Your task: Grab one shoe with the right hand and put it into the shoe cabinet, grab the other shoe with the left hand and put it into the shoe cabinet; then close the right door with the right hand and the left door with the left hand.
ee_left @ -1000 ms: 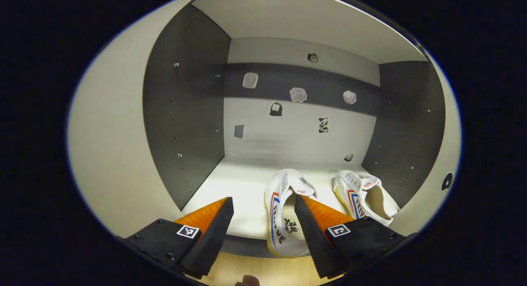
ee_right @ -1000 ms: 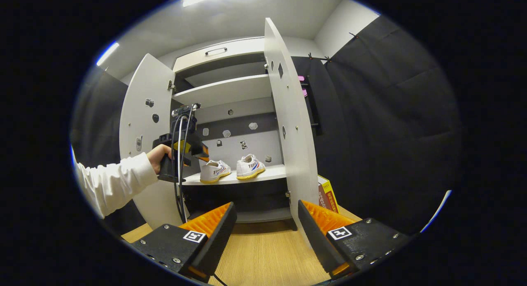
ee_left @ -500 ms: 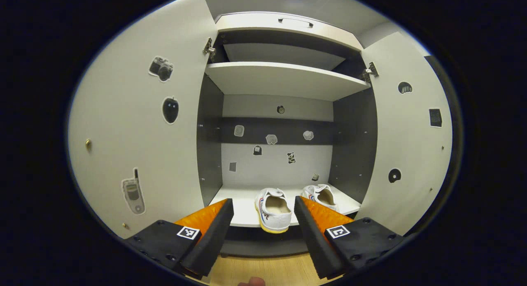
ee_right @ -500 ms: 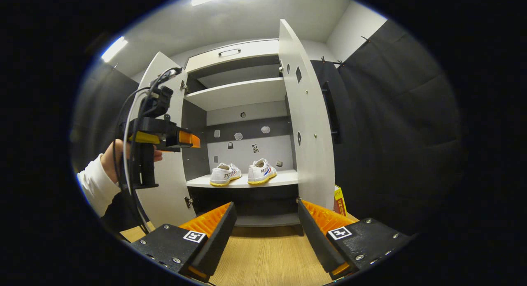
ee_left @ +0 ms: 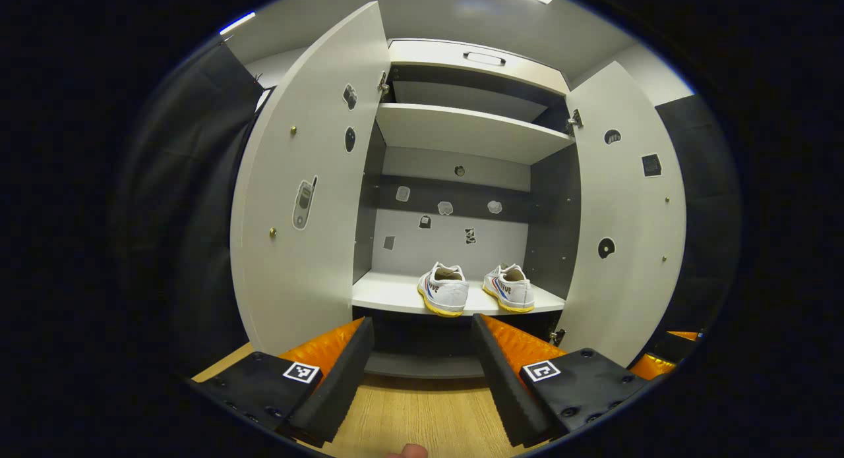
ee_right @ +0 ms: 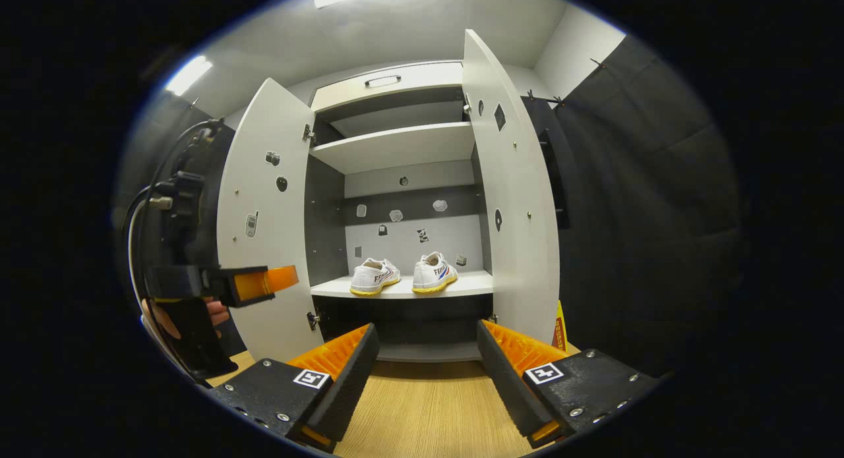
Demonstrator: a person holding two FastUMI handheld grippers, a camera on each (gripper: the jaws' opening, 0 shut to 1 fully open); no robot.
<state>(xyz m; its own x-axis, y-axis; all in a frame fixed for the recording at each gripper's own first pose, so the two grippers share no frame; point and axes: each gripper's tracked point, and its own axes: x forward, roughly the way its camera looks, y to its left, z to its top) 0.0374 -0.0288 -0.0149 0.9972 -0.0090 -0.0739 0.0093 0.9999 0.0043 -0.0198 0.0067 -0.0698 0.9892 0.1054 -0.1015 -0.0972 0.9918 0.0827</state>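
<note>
Both white canvas shoes [ee_left: 443,289] [ee_left: 508,288] sat inside the grey shoe cabinet [ee_left: 471,132]; both doors [ee_right: 521,201] [ee_right: 264,221] gaped unclosed; left gripper [ee_left: 422,372] and right gripper [ee_right: 427,379] spread, empty.

Before me: pale wood-grain floor [ee_right: 422,412]; black cloth wall [ee_right: 633,201] to my right; ceiling light strip [ee_right: 188,74] upper left; yellow-and-red book [ee_right: 561,329] standing upright near cloth's foot.

Matt smooth cabinet doors [ee_left: 300,201], canvas-like cloth shoes [ee_left: 445,290], wood-grain floor [ee_right: 422,412].
</note>
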